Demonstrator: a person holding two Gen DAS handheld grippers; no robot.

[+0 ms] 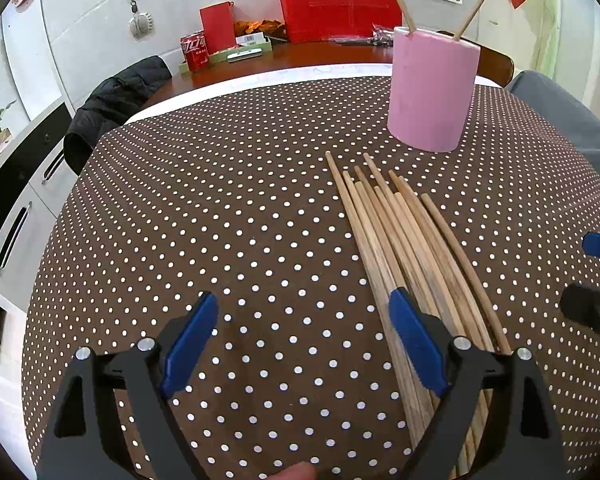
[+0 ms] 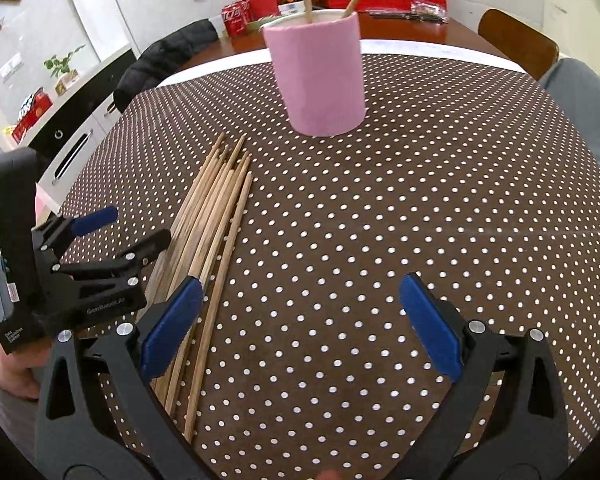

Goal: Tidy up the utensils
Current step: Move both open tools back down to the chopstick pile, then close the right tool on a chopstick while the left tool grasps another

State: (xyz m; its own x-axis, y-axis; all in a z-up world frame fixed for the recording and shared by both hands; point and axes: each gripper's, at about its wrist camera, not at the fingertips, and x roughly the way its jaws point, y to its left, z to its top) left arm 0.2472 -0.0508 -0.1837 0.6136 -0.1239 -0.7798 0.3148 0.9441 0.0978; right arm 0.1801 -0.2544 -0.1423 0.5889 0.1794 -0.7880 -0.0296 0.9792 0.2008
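Observation:
Several wooden chopsticks (image 1: 400,236) lie side by side on the brown dotted tablecloth (image 1: 220,220); they also show in the right wrist view (image 2: 216,216). A pink cup (image 1: 432,88) stands beyond them with two chopsticks (image 1: 470,12) in it; the cup also shows in the right wrist view (image 2: 320,76). My left gripper (image 1: 304,344) is open and empty, its right finger over the near ends of the chopsticks. My right gripper (image 2: 300,328) is open and empty, to the right of the bundle. The left gripper's body (image 2: 72,272) shows at the left of the right wrist view.
Behind the cloth is a wooden table with a red basket (image 1: 340,4), red boxes and a cola carton (image 1: 194,50). A black jacket (image 1: 116,100) hangs on a chair at the left. A wooden chair (image 2: 520,44) stands at the back right. Cabinets (image 1: 20,200) line the left.

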